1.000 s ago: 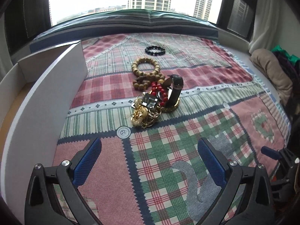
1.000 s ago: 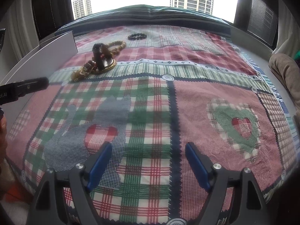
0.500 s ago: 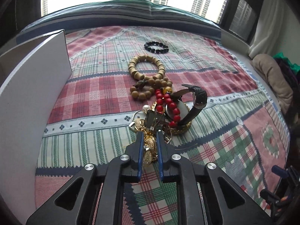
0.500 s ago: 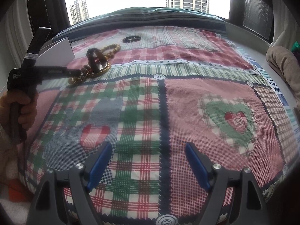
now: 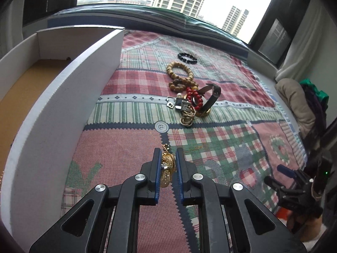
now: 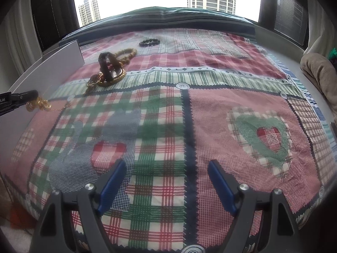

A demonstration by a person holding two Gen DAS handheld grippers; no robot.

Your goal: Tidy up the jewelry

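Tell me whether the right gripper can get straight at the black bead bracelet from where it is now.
Probably yes. The right gripper is open and empty, and bare quilt runs up to the black bead bracelet, which lies apart from the jewelry pile. It is far, though.

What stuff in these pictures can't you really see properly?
- The gold jewelry piece: in the left wrist view the left gripper covers its sides, so its full shape is hidden.
- The white box: the frame edge cuts off its near end.
- The jewelry pile: small and tangled in the right wrist view.
- The right gripper hangs open; its handle lies below the frame.
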